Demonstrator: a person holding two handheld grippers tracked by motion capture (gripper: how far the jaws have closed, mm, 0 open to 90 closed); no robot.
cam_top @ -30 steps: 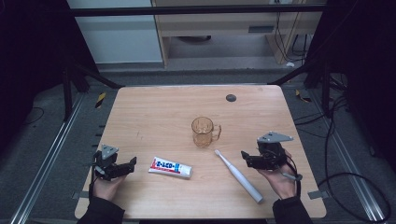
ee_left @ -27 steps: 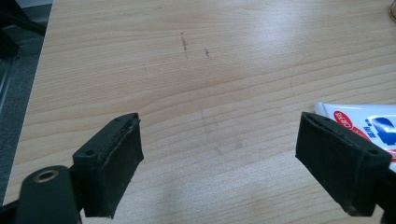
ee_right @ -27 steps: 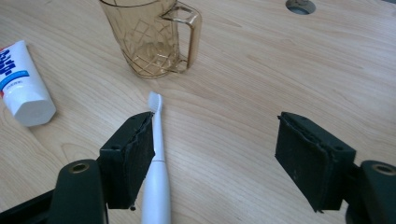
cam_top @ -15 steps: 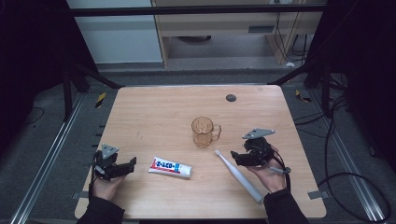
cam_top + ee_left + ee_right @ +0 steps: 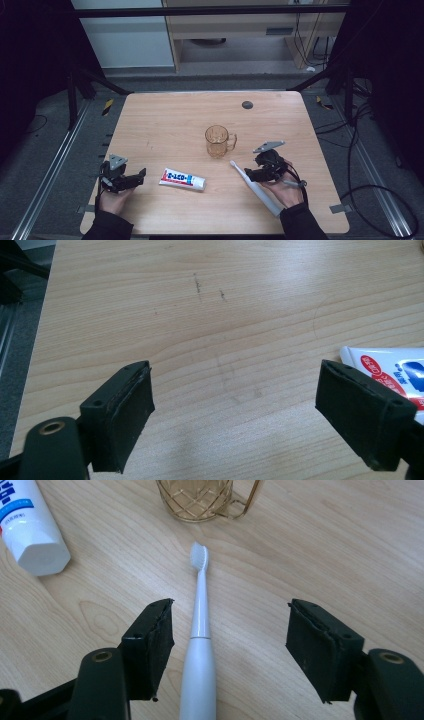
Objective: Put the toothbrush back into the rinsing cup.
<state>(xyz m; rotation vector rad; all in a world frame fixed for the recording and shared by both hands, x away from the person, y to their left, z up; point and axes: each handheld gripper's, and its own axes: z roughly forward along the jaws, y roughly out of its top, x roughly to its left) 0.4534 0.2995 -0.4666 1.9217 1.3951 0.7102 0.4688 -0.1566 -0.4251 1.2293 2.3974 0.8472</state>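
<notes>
A white electric toothbrush (image 5: 199, 630) lies flat on the wooden table (image 5: 165, 120), its handle between the right gripper (image 5: 230, 647) jaws, which have just been closing but do not yet touch it. Its bristles point at an amber glass mug (image 5: 217, 141) just beyond, a toothpaste tube (image 5: 183, 179) to the side. The left gripper (image 5: 250, 425) rests wide open and empty near that tube.

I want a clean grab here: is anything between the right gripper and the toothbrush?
Nothing visible. The toothbrush lies flat on the table between the right gripper jaws, which have just been closing and don't touch it yet. The mug sits beyond the brush head.
</notes>
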